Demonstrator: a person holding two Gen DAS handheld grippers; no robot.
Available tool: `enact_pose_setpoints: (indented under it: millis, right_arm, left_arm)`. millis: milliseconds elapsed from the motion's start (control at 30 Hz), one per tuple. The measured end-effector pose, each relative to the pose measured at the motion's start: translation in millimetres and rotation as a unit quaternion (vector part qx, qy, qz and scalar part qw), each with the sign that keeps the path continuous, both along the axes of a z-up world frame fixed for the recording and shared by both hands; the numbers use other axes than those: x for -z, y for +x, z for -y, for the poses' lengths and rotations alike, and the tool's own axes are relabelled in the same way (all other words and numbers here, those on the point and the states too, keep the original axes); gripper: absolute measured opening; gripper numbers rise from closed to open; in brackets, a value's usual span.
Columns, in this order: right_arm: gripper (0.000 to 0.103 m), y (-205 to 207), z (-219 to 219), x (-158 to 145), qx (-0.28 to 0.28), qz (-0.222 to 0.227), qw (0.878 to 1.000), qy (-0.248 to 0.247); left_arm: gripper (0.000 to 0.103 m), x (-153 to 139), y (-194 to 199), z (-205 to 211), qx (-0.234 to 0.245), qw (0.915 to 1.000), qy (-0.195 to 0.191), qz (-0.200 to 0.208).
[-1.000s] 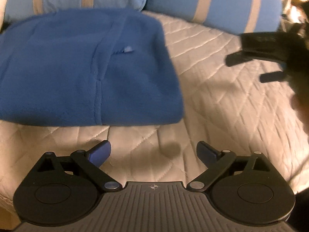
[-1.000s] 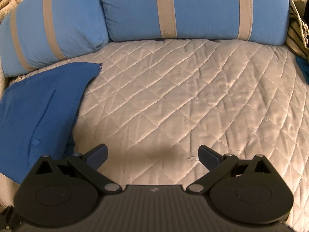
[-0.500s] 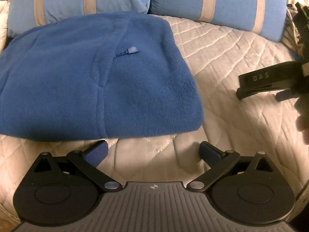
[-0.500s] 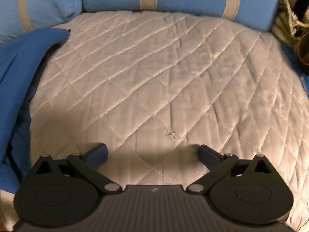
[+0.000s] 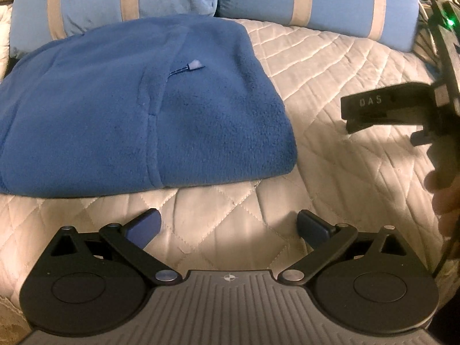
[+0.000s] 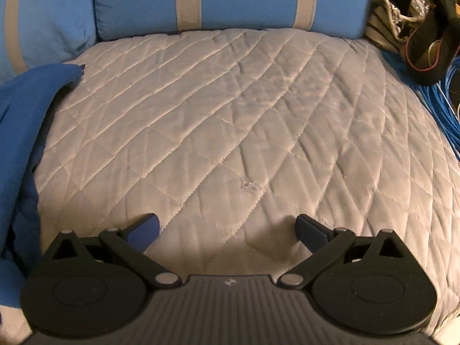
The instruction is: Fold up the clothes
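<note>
A folded blue fleece garment (image 5: 138, 109) with a zip pull (image 5: 193, 65) lies on the quilted bed cover (image 5: 330, 92), on the left in the left wrist view. Its edge (image 6: 26, 106) shows at the far left of the right wrist view. My left gripper (image 5: 228, 227) is open and empty, just in front of the fleece's near edge. My right gripper (image 6: 227, 230) is open and empty over bare quilt (image 6: 230, 132); it also shows in the left wrist view (image 5: 382, 109), to the right of the fleece.
Light-blue pillows with beige stripes (image 5: 316, 0) (image 6: 230, 0) line the back of the bed. At the right edge lie a dark bag (image 6: 425, 37), striped cloth (image 6: 382, 28) and blue cables (image 6: 448, 109).
Both grippers have pulled back from the fleece and stay open. The right gripper has swung right, so less fleece shows in its view; the left view has settled on the folded fleece.
</note>
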State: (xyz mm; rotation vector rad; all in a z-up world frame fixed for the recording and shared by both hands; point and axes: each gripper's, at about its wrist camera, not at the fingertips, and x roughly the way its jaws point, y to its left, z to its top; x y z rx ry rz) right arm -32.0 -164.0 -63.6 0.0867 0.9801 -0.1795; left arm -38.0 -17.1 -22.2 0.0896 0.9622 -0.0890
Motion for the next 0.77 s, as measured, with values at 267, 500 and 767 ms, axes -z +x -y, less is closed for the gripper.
enact_pose_setpoints:
  millis: [267,500,767]
  right_arm:
    - [0.103,-10.9,-3.4,0.2,-0.001,0.009,1.0,-0.006]
    - [0.103,-12.8,-3.1,0.1,-0.008,0.007,1.0,-0.004]
    - [0.103,-13.1,-3.1,-0.1,-0.011,0.006,1.0,-0.003]
  left_arm:
    - [0.103,1.9,-0.2,0.1,-0.001,1.0,-0.001,0.004]
    - [0.103,2.6,-0.5,0.9,-0.002,1.0,0.0,0.009]
    - [0.103,2.5,1.9,0.0,-0.01,0.9999,-0.007,0.009]
